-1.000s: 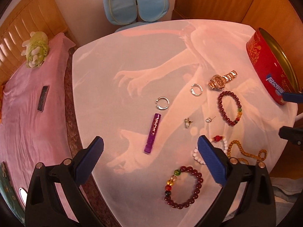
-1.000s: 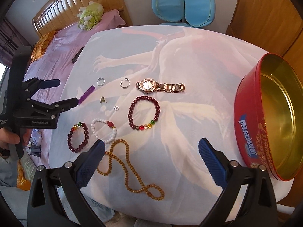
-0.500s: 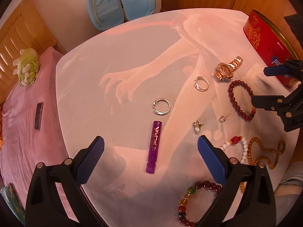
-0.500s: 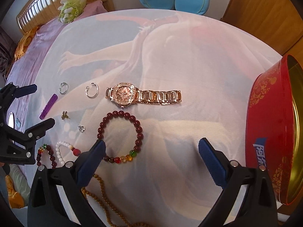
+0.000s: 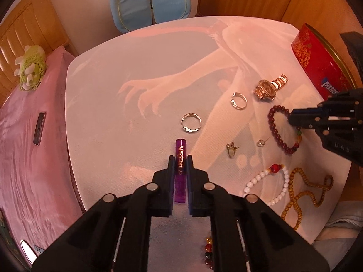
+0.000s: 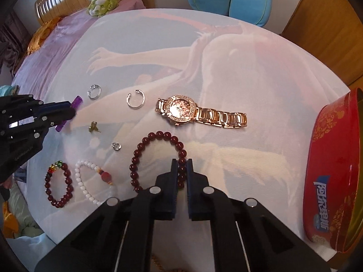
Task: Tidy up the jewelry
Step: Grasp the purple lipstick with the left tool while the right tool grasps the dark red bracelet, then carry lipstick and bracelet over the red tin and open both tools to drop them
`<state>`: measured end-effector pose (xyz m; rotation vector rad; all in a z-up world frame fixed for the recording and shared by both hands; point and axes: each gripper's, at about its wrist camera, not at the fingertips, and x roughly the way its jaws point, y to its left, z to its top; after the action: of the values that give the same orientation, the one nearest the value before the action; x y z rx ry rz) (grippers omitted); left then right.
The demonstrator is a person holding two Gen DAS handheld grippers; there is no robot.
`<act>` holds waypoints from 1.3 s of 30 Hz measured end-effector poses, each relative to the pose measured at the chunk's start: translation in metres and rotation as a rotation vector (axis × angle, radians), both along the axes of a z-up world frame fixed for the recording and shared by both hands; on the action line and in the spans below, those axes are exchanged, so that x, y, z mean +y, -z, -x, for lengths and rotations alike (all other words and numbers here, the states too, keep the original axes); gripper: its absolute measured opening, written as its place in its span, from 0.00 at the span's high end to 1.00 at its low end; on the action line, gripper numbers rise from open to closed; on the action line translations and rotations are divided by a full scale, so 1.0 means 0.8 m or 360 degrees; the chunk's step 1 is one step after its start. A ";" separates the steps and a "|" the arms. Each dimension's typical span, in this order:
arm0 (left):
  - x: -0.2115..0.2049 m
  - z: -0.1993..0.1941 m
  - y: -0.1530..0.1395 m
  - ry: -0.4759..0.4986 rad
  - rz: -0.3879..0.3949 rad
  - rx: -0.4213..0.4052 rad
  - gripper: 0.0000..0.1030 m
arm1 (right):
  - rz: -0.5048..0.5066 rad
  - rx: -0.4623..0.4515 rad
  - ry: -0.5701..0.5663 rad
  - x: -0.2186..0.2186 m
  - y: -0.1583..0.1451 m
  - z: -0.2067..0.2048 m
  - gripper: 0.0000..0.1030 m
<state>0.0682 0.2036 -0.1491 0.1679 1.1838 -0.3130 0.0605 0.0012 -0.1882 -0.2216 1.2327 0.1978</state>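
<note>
Red tin cut off by the right edge

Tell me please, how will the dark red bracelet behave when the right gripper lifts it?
The bracelet is a loop of round beads, so it will probably hang limp and swing, not stay flat. The right gripper pinches only one side, across smooth glossy beads, so it may slip or turn between the pads. It looks light.

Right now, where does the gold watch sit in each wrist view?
Left wrist view: the gold watch lies upper right, just left of the red tin.
Right wrist view: the gold watch lies mid-frame, above the dark red bracelet.
Shared landmark: the silver open ring lies immediately left of the watch.
</note>
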 end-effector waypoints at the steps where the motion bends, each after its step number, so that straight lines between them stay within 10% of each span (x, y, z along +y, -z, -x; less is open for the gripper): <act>1: 0.002 0.002 -0.007 -0.0009 0.0031 -0.0016 0.90 | -0.0027 -0.0019 0.0005 -0.003 -0.007 0.005 0.92; 29: -0.172 0.074 -0.165 0.0139 0.0109 -0.0337 0.91 | -0.0332 -0.0766 0.0145 -0.195 -0.222 0.148 0.92; 39: -0.268 0.086 -0.184 0.0147 0.0165 -0.0368 0.90 | -0.0296 -0.0796 0.0227 -0.306 -0.227 0.165 0.92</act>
<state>-0.0008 -0.0108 -0.0022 0.1639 0.9303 -0.4241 -0.0714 -0.2433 -0.0068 -0.0163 0.7243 0.1215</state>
